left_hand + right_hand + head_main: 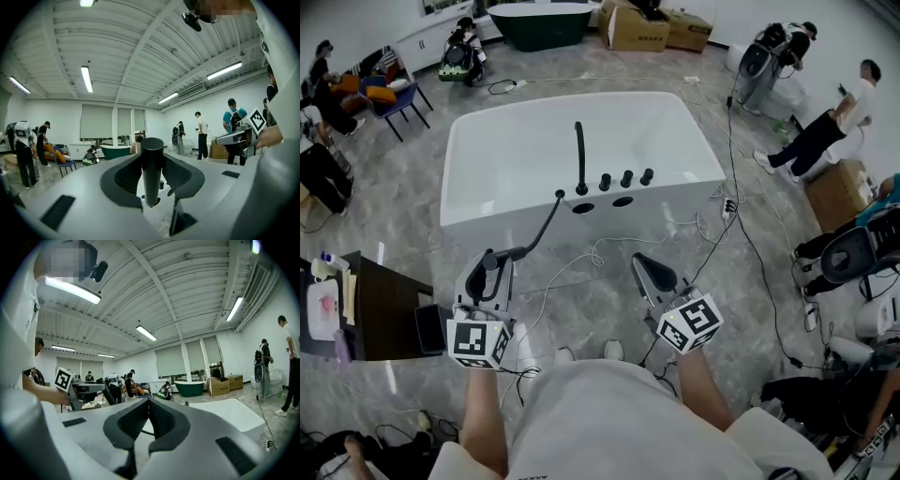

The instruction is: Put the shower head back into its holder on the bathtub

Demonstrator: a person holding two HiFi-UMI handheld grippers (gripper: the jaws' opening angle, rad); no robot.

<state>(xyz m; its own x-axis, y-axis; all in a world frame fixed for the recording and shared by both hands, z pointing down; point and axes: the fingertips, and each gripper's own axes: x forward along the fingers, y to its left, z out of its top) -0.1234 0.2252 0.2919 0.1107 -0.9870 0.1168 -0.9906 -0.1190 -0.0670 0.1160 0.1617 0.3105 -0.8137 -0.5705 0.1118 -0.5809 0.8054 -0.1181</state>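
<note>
A black shower head (pixel 491 263) stands upright between the jaws of my left gripper (pixel 487 274), which is shut on it. Its dark hose (pixel 546 222) runs up to the near rim of the white bathtub (pixel 516 150). Two oval openings (pixel 583 207) sit in that rim, below a tall black spout (pixel 579 159) and three knobs (pixel 625 178). The left gripper view shows the shower head (pixel 152 168) as a dark cylinder clamped between the pads. My right gripper (pixel 649 269) hovers to the right over the floor, shut and empty; its pads (pixel 140 416) meet at the tips.
White cables (pixel 581 262) lie on the floor between me and the tub, and a black cable (pixel 750 244) trails along its right side. A dark table (pixel 380 309) stands at my left. A green tub (pixel 539 23), cardboard boxes (pixel 637 28) and several people ring the room.
</note>
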